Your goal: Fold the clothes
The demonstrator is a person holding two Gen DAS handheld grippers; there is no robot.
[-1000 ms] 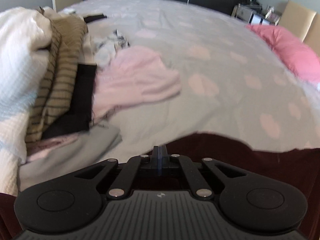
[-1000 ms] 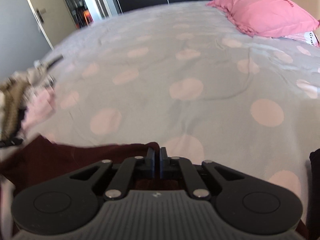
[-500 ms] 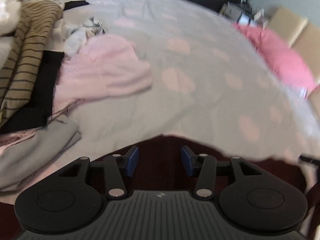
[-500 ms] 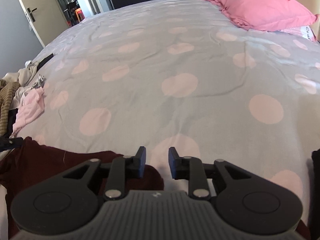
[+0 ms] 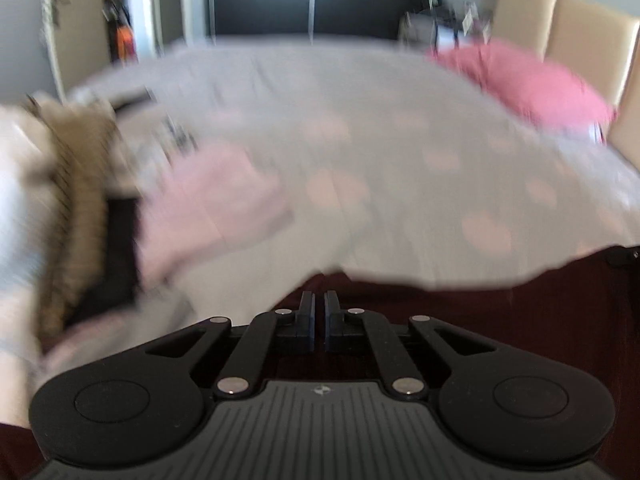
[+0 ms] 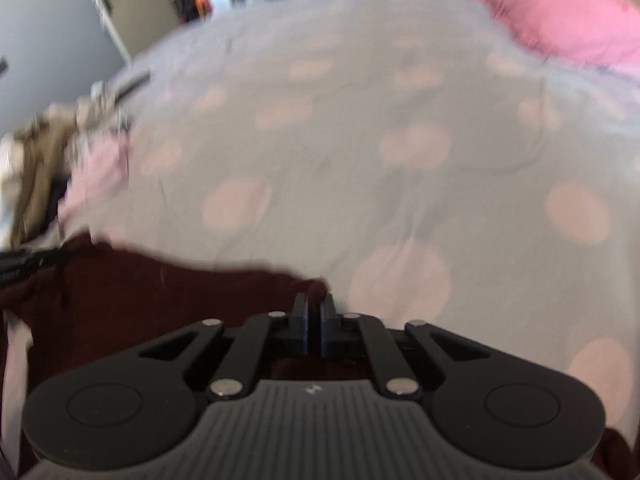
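Observation:
A dark maroon garment [image 5: 500,312] lies across the near edge of the bed, also in the right wrist view [image 6: 140,300]. My left gripper [image 5: 319,304] has its jaws closed over the garment's upper edge near its left end. My right gripper [image 6: 313,308] is closed on the garment's right corner. Both views are blurred by motion.
The bed has a grey cover with pink dots [image 5: 380,168]. A heap of unfolded clothes lies at the left: a pink piece [image 5: 208,200], a tan striped piece [image 5: 76,184], black and white pieces. A pink pillow [image 5: 532,84] lies at the far right.
Both grippers were shut a second ago, opened half a second ago, and have now closed again on the maroon garment's edge. Both cameras are moving.

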